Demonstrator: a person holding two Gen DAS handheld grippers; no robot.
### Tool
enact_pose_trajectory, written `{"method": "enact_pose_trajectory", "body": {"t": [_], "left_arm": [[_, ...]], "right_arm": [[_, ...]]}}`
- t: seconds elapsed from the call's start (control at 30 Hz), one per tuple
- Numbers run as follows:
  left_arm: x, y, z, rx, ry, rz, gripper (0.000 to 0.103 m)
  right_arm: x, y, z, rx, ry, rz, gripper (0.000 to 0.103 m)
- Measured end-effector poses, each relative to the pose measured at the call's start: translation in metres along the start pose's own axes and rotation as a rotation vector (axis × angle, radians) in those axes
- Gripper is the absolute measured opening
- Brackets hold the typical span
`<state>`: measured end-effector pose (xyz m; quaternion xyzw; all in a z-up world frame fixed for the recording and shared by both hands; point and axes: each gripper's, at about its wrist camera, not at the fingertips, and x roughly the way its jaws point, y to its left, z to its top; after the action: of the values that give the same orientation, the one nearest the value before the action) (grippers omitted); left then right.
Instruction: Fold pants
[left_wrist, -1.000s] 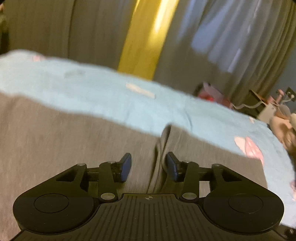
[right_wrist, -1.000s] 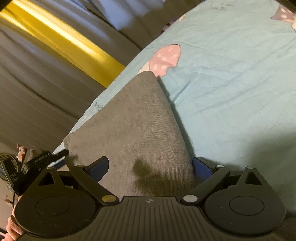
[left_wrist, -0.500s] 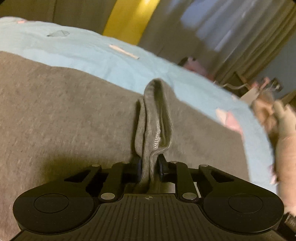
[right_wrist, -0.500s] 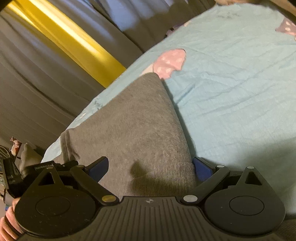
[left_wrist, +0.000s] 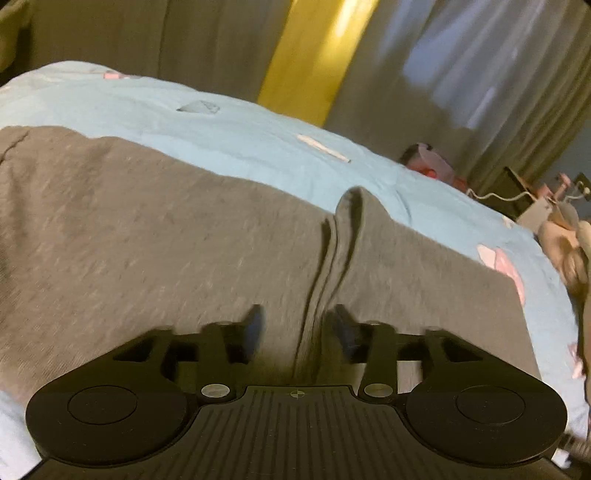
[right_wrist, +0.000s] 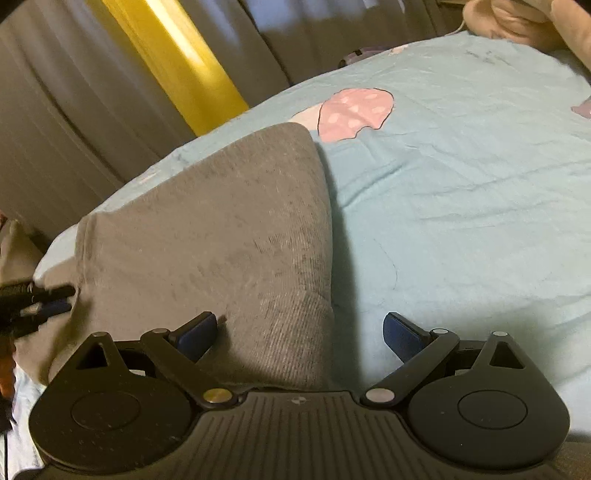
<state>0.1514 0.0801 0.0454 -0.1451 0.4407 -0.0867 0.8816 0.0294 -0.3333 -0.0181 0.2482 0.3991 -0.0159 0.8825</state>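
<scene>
- The grey pants (left_wrist: 155, 240) are seen spread on the bed (left_wrist: 258, 147), with a raised crease (left_wrist: 332, 266) left standing.
- The left claw (left_wrist: 295, 325) has just been opened; the crease stands between its tips, unpressed.
- The right claw (right_wrist: 299, 328) is held apart over the cuff (right_wrist: 288, 332).
- Folding is judged partly done; flattening remains.

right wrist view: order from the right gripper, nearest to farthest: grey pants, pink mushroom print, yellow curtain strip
1. grey pants: nearest, lying on the blue sheet, their ribbed end right at the open right gripper, toward its left finger.
2. pink mushroom print: on the sheet, just past the pants' far corner.
3. yellow curtain strip: farthest, beyond the bed's edge, upper left.
</scene>
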Motion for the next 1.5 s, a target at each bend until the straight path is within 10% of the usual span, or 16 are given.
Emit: {"method": "enact_pose_trajectory", "body": {"t": [0.1, 0.3, 0.5, 0.63, 1.07, 1.33, 1.5], "left_arm": [[-0.018, 0.013, -0.012, -0.042, -0.052, 0.004, 0.087], [-0.038, 0.062, -0.030, -0.222, -0.098, 0.059, 0.088], [-0.073, 0.121, -0.043, -0.400, -0.244, 0.077, 0.089], [-0.074, 0.162, -0.036, -0.526, -0.275, 0.128, 0.092], [-0.037, 0.230, -0.021, -0.752, -0.290, 0.038, 0.090], [-0.024, 0.241, -0.001, -0.711, -0.234, 0.079, 0.038], [-0.037, 0.227, 0.006, -0.612, -0.288, 0.082, 0.026]], "right_arm": [[-0.020, -0.003, -0.001, -0.008, -0.123, 0.093, 0.097], [0.011, 0.000, 0.001, -0.015, 0.029, -0.150, 0.098], [-0.019, 0.004, -0.002, -0.067, -0.162, -0.058, 0.099], [0.018, -0.001, 0.001, -0.031, 0.037, -0.164, 0.099], [0.014, -0.002, 0.000, -0.014, -0.005, -0.157, 0.099], [0.002, -0.002, 0.003, 0.004, -0.115, -0.111, 0.099], [-0.006, -0.004, 0.005, 0.016, -0.159, -0.088, 0.099]]}}
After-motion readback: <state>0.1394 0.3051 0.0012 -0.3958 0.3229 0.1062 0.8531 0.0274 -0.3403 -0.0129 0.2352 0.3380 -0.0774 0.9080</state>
